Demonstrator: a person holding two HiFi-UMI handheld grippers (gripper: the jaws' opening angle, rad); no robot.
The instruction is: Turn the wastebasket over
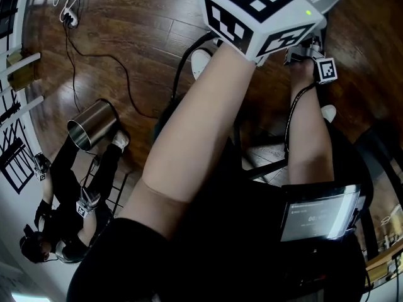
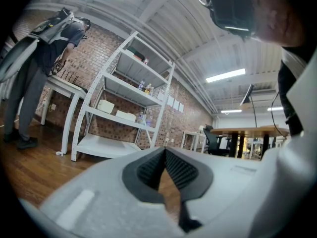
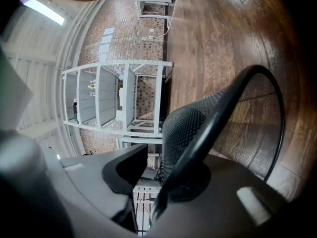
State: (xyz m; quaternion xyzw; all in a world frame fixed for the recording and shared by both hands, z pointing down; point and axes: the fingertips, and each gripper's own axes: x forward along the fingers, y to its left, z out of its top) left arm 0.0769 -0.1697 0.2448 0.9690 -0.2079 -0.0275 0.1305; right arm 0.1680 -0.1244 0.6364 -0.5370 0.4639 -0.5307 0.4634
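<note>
The black mesh wastebasket [image 3: 247,133] fills the right gripper view, with the wooden floor showing through its weave. Its thick round rim [image 3: 233,98] runs down between the jaws of my right gripper [image 3: 157,175]. The rim lies against the right jaw, and a narrow gap shows between it and the left pad [image 3: 126,168]. In the head view only an arc of the wastebasket [image 1: 179,68] shows behind my left arm. The right gripper [image 1: 306,52] is low beside it. My left gripper [image 2: 165,155] is raised, level, shut and holding nothing; its marker cube [image 1: 258,11] looms near the head camera.
Another person in black [image 1: 69,194] crouches at the left by a steel bin [image 1: 93,126] lying on its side. A cable and power strip [image 1: 69,17] lie on the floor. White shelving [image 2: 129,98], a standing person [image 2: 39,58] and a round table [image 2: 252,130] are in the room.
</note>
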